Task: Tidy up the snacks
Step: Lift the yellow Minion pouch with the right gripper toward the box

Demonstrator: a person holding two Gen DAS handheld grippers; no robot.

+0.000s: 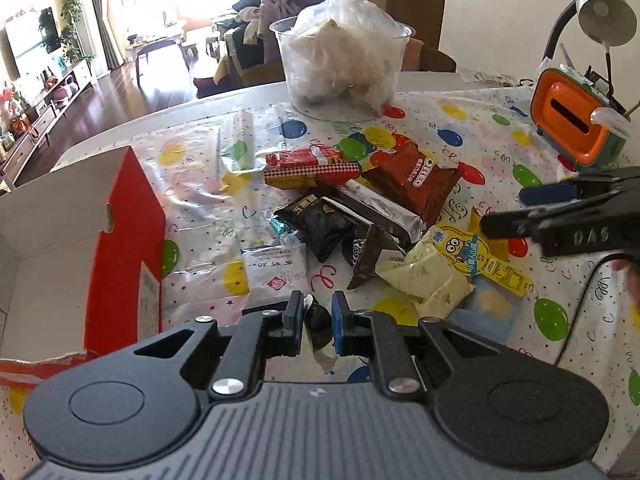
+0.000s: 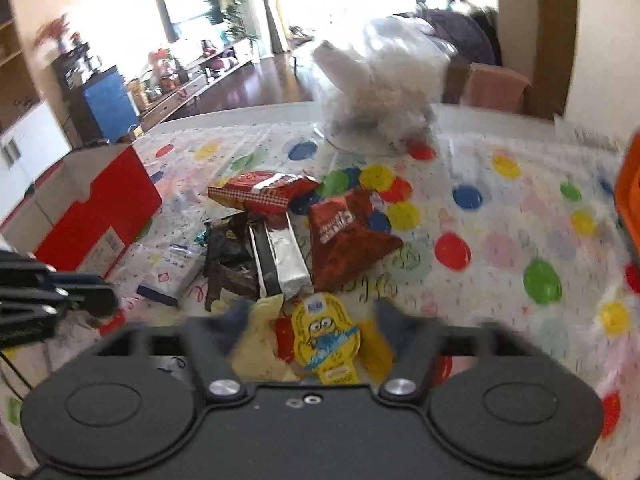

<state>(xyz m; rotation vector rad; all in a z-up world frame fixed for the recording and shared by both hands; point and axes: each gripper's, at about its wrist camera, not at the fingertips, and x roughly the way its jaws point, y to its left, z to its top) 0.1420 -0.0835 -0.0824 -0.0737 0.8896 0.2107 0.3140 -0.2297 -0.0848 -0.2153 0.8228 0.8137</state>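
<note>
A pile of snack packets lies mid-table: a red checkered pack [image 1: 312, 168], a brown Oreo bag [image 1: 412, 178], a black packet [image 1: 320, 220], a silver bar [image 1: 384, 208] and a yellow minion packet [image 1: 472, 256]. My left gripper [image 1: 317, 322] is shut on a small dark wrapped snack [image 1: 318, 324] just above the table, right of the open red box [image 1: 124, 248]. My right gripper [image 2: 312, 316] is open, its fingers straddling the yellow minion packet [image 2: 326, 338]. It also shows in the left wrist view [image 1: 520, 212]. The red box [image 2: 96, 212] sits at left in the right wrist view.
A clear plastic tub [image 1: 340, 64] stuffed with white bags stands at the table's far edge. An orange and green box [image 1: 576, 120] and a desk lamp [image 1: 604, 8] stand at the far right. A balloon-print cloth [image 1: 440, 132] covers the table.
</note>
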